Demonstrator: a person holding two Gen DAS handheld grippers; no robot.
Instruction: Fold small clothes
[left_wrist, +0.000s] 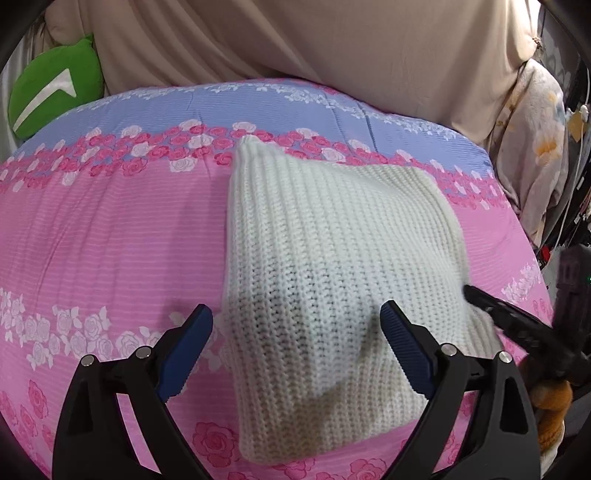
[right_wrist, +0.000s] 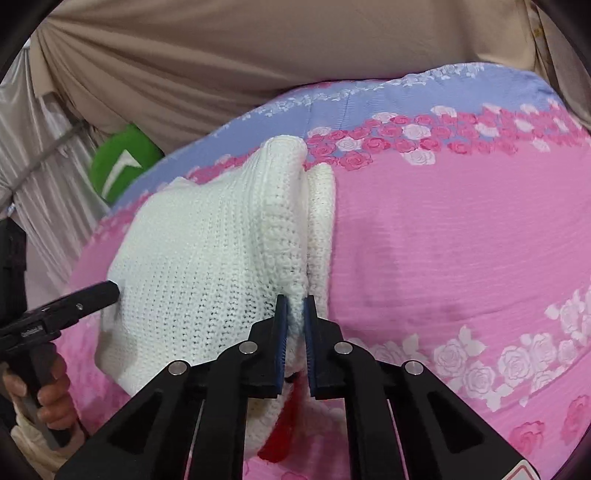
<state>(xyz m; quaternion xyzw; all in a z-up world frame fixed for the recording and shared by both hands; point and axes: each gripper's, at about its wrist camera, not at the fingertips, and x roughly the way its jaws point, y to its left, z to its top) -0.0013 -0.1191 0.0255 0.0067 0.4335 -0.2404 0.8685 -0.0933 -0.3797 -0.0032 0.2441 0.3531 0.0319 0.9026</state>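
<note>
A white ribbed knit garment (left_wrist: 325, 240) lies folded on the pink rose-print bed cover (left_wrist: 110, 240). My left gripper (left_wrist: 295, 314) hovers over its near part, jaws wide open and nothing held. In the right wrist view my right gripper (right_wrist: 295, 301) is shut on the thick ribbed edge of the knit garment (right_wrist: 192, 258), and the fabric bunches between the blue pads. A bit of red (right_wrist: 288, 424) shows under the knit near the jaws. The right gripper's dark tip (left_wrist: 480, 299) reaches the garment's right edge. One finger of the left gripper (right_wrist: 107, 290) touches the knit's left side.
A green cushion (left_wrist: 55, 85) sits at the back left of the bed. Beige draped cloth (left_wrist: 295, 37) hangs behind it. Pale floral fabric (left_wrist: 535, 147) and cluttered cables stand at the right edge. A hand (right_wrist: 51, 398) grips the left gripper's handle.
</note>
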